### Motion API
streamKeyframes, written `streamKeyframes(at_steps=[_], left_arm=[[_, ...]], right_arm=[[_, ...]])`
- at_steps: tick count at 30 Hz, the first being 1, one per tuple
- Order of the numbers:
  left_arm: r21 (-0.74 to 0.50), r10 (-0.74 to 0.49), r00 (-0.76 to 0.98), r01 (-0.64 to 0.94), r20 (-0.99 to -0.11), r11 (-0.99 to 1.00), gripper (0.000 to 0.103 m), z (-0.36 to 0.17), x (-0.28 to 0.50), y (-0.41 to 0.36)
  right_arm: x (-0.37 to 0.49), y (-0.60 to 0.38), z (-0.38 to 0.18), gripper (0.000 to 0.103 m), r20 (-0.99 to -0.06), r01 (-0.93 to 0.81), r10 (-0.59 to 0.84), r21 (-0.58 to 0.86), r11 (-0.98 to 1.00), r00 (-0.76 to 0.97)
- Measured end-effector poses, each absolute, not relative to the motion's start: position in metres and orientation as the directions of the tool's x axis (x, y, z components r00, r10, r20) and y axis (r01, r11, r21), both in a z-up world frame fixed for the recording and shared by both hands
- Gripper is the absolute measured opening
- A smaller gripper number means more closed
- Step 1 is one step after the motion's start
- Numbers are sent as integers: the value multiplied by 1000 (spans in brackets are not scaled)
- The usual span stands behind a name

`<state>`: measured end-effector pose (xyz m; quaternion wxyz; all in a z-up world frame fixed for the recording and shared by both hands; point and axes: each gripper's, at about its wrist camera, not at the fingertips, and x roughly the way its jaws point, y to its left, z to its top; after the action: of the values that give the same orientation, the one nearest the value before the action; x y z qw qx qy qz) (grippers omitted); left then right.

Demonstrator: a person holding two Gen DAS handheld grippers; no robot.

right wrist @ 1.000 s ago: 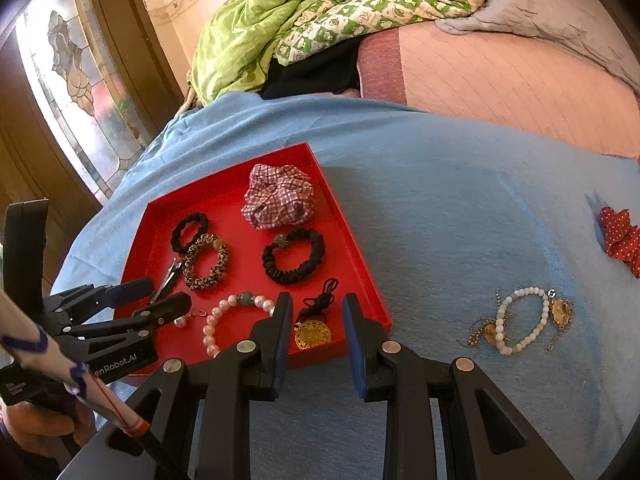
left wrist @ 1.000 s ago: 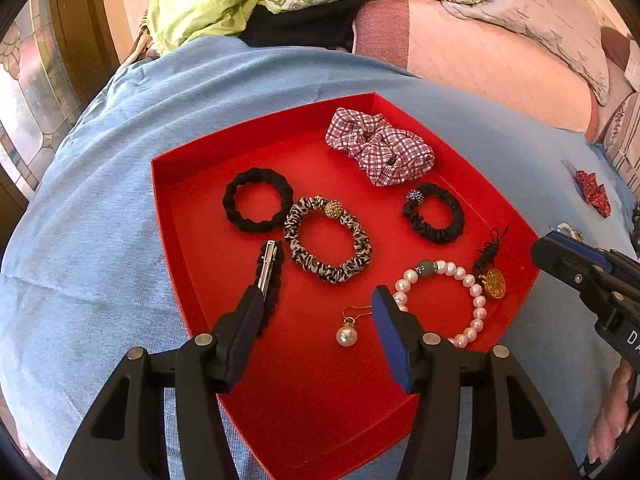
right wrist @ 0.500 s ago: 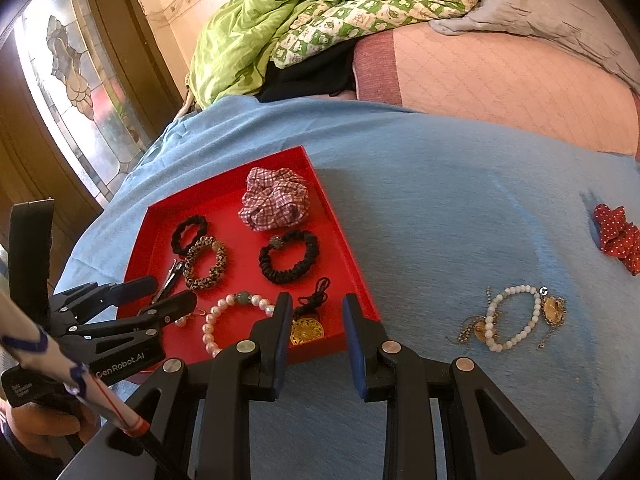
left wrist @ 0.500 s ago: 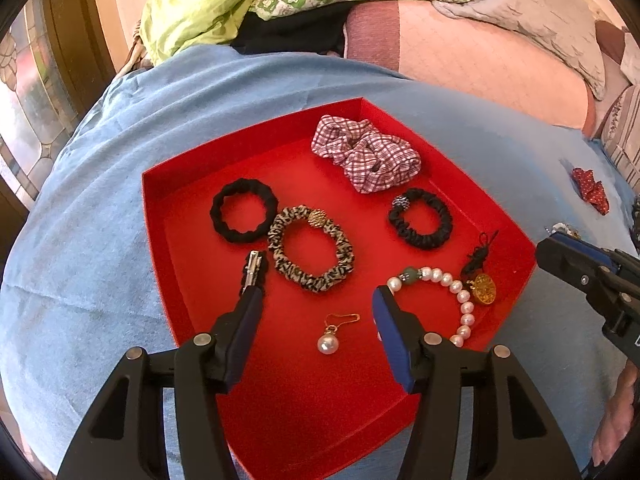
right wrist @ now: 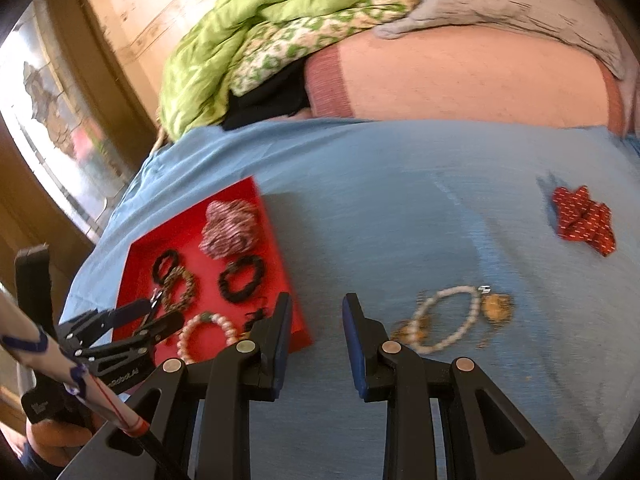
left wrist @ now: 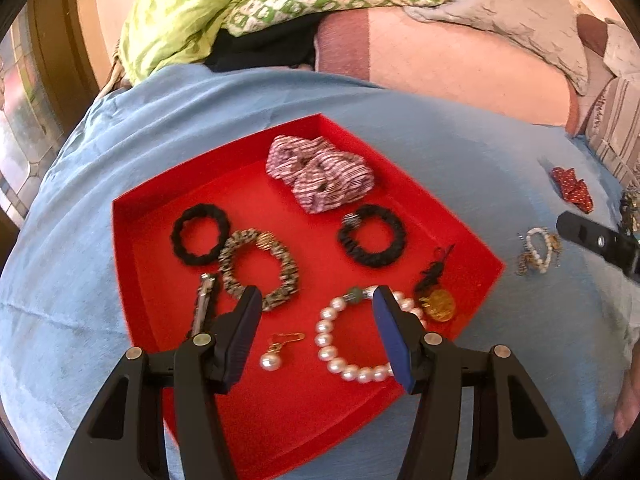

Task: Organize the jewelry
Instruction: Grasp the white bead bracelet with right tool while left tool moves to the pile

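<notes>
A red tray (left wrist: pixel 132 240) (right wrist: pixel 132 256) lies on the blue cloth. It holds a plaid scrunchie (left wrist: pixel 320 178), two black hair ties (left wrist: pixel 200 234) (left wrist: pixel 372 236), a leopard scrunchie (left wrist: pixel 260 268), a hair clip (left wrist: pixel 204 304), a pearl earring (left wrist: pixel 272 356), a pearl bracelet (left wrist: pixel 348 336) and a gold pendant (left wrist: pixel 438 304). My left gripper (left wrist: pixel 316 300) is open and empty above the tray's near part. My right gripper (right wrist: pixel 316 304) is open and empty over the cloth, right of the tray. A pearl bracelet with gold pieces (right wrist: pixel 448 318) (left wrist: pixel 538 248) and a red dotted bow (right wrist: pixel 582 220) (left wrist: pixel 572 190) lie on the cloth.
A green quilt (right wrist: pixel 256 40), a black garment (right wrist: pixel 268 100) and a pink mattress with a grey pillow (right wrist: pixel 520 8) lie beyond the cloth. A stained-glass window (right wrist: pixel 52 128) is at the left.
My left gripper has drawn back toward the tray's near right. My right gripper has swung right, away from the tray toward the loose bracelet, and opened wider.
</notes>
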<state>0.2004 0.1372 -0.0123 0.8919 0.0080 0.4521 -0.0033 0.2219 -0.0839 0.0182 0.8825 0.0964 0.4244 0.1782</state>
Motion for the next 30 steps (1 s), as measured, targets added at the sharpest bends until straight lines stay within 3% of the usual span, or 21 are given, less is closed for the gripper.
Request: streamKeyframes(at_steps=[17,30], left_arm=[[15,-56,603,113,-795,994,56,-9,205,90],[21,-78,595,158,-800,987,56,-13,212,63]], right_arm=[[254,-213,-22,28,-805,87,300,397,914,512],[260,-200,-35,28,-786,56,415,492,869,458]])
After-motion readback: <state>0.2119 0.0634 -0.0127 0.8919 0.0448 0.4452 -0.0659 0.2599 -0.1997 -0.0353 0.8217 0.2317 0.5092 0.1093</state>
